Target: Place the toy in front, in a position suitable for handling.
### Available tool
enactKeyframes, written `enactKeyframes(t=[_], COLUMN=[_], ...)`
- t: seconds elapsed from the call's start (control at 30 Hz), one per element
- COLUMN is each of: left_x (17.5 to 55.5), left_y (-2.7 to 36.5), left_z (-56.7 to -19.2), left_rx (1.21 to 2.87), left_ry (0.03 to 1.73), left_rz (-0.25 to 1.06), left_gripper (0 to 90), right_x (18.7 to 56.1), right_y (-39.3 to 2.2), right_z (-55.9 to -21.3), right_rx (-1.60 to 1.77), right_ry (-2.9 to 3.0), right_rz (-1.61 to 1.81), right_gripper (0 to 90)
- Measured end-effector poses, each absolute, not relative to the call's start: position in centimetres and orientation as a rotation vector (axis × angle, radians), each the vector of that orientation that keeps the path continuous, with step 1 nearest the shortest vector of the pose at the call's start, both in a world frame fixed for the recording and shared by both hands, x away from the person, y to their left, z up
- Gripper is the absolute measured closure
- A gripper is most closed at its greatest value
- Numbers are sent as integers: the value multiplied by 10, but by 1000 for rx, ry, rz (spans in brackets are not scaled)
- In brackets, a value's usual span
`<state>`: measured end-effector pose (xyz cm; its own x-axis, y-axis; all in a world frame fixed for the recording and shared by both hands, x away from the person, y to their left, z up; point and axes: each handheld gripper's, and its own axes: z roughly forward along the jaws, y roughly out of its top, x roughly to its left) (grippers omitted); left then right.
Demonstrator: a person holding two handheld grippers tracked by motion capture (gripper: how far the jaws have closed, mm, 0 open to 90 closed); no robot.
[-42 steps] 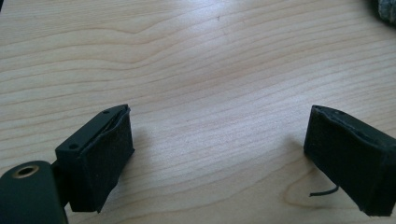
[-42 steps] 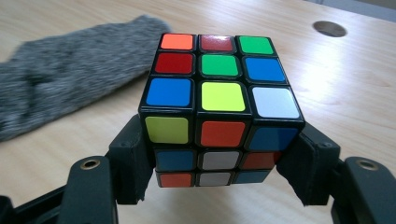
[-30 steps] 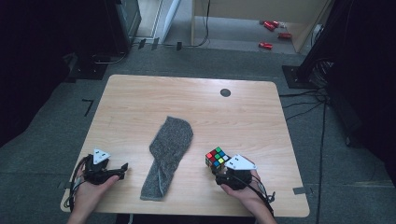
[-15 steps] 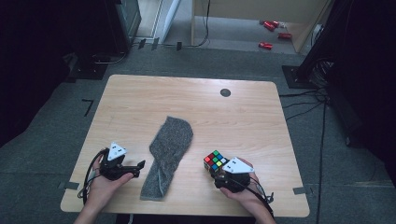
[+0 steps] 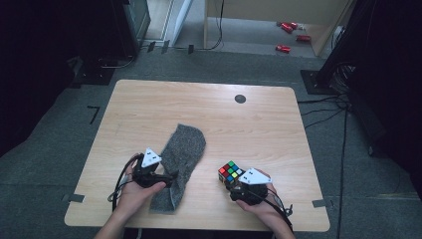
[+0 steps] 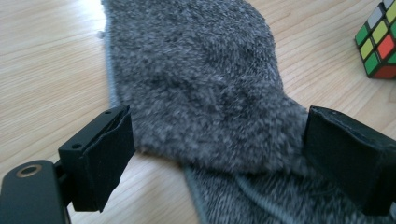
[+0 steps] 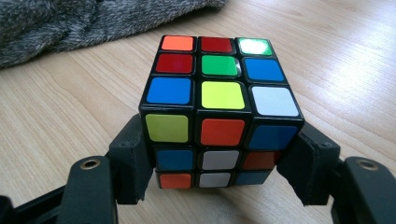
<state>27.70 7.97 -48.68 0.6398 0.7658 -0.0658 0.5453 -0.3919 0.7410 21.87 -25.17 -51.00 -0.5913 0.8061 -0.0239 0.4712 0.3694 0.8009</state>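
While tongs (image 7: 215, 158) clamp cube (image 7: 219, 107), sock (image 5: 181, 159) flat

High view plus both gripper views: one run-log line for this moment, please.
left hand-held gripper: open, jaws astride grey sock | right hand-held gripper: shut on puzzle cube | cube on table, apart from sock

No legible text, label, brand, number or sign appears on any surface. The puzzle cube (image 7: 219, 112) bears plain coloured stickers without printing. The grey fleece cloth (image 5: 180, 158) beside the cube carries no tag that can be read. The wooden counter (image 5: 209, 109) under the cube is unmarked, apart from a plain dark round spot (image 5: 240, 98) at its far side.
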Motion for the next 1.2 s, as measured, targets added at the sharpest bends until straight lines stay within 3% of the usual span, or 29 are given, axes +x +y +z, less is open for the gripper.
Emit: enactKeyframes(t=[0.13,0.4,0.53,0.63,0.8,0.87,1.07,1.2], left_x=[280,281,278,276,273,271,265,266], left_y=[70,59,58,59,65,67,74,78], left_z=[-491,-506,-511,-511,-510,-509,-503,-502], left_rx=[2103,2180,2185,2172,2147,2151,2150,2135], left_ry=[1019,1039,1039,1026,991,966,882,894], left_rz=[345,335,365,371,354,347,328,324], left_gripper=[149,156,236,361,687,745,694,623], right_x=[219,217,217,216,214,213,211,208], right_y=[-252,-254,-254,-255,-254,-254,-254,-251], right_z=[-514,-516,-517,-518,-518,-518,-519,-522], right_rx=[1109,1090,1078,1064,1016,993,954,971], right_ry=[2239,2246,2246,2251,2278,2290,2317,2341], right_rz=[1094,1092,1099,1107,1123,1130,1153,1055], right_gripper=[339,340,341,340,340,340,334,240])
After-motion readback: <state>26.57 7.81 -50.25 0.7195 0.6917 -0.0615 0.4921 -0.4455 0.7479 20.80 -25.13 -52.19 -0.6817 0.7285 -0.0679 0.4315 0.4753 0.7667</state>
